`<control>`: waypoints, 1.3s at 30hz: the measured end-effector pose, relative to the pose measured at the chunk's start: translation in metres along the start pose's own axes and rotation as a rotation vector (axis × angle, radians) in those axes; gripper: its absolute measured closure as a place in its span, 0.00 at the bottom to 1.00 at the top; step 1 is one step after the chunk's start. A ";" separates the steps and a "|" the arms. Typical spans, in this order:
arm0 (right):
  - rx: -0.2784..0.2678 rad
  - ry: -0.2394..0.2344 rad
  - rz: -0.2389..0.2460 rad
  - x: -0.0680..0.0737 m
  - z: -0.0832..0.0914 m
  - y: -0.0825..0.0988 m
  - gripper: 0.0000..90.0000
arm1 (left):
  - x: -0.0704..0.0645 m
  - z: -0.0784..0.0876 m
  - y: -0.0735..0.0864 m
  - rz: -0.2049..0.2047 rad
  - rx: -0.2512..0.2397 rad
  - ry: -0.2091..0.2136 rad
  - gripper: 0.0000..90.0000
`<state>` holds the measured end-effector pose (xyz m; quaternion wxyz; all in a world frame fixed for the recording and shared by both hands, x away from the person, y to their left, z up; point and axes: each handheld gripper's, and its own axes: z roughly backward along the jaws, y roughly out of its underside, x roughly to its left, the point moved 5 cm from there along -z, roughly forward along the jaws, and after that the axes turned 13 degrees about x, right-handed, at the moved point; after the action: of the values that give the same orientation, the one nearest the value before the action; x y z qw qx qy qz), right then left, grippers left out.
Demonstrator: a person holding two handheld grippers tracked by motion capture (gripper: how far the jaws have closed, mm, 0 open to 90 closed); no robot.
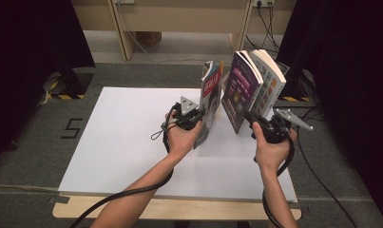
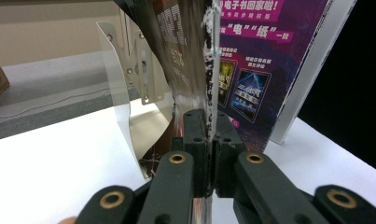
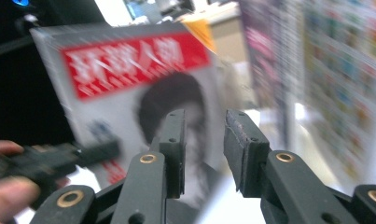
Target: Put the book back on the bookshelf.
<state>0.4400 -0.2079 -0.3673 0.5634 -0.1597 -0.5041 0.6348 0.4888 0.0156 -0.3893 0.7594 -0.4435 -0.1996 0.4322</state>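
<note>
White table [image 1: 122,152] spread wide, and two lots of reading matter stand on it toward the far right. The purple book [image 1: 240,92] leans with its pale neighbour [image 1: 270,85] at the right edge, tilted back. Just left of them, the magazine [image 1: 211,97] with the red title band stands upright on its edge beside a clear plastic bookend [image 2: 118,88]. The left gripper [image 1: 195,115] has its jaws clamped tight on the magazine's near edge. The right gripper [image 1: 258,124] sits low by the purple book, jaws apart, nothing between them.
</note>
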 end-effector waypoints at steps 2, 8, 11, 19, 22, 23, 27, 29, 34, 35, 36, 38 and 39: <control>0.013 0.032 0.000 -0.015 0.003 0.013 0.77 | 0.001 0.001 0.000 -0.007 -0.006 -0.004 0.96; 0.066 0.082 -0.040 -0.049 0.006 0.059 0.77 | 0.006 0.005 0.001 -0.006 -0.026 -0.005 0.96; 0.082 0.090 -0.064 -0.061 0.006 0.078 0.77 | 0.008 0.005 0.000 -0.005 -0.029 -0.005 0.96; 0.078 0.156 -0.049 -0.082 0.012 0.097 0.76 | 0.010 0.007 -0.003 -0.022 -0.040 -0.012 0.96; 0.083 0.177 -0.033 -0.087 0.013 0.101 0.74 | 0.010 0.008 -0.003 -0.021 -0.041 -0.009 0.96; 0.083 0.188 -0.028 -0.088 0.013 0.102 0.73 | 0.010 0.008 -0.003 -0.021 -0.041 -0.009 0.96; 0.075 0.227 -0.006 -0.093 0.014 0.105 0.71 | 0.012 0.009 -0.004 -0.020 -0.048 -0.003 0.97; 0.075 0.242 0.004 -0.094 0.015 0.105 0.70 | 0.013 0.010 -0.005 -0.017 -0.050 0.001 0.96; 0.088 0.244 0.009 -0.093 0.012 0.107 0.70 | 0.016 0.011 -0.006 -0.016 -0.060 0.000 0.96; 0.090 0.242 0.010 -0.092 0.011 0.108 0.70 | 0.016 0.011 -0.007 -0.015 -0.060 0.002 0.96; 0.090 0.242 0.010 -0.092 0.011 0.108 0.70 | 0.016 0.011 -0.007 -0.015 -0.060 0.002 0.96; 0.091 0.238 0.009 -0.090 0.011 0.108 0.70 | 0.017 0.012 -0.007 -0.013 -0.064 0.004 0.96; 0.090 0.240 0.013 -0.090 0.011 0.108 0.70 | 0.017 0.012 -0.007 -0.013 -0.064 0.004 0.96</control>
<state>0.4000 -0.2763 -0.4837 0.6222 -0.2120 -0.4031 0.6368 0.4936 0.0340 -0.3782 0.7480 -0.4672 -0.2146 0.4198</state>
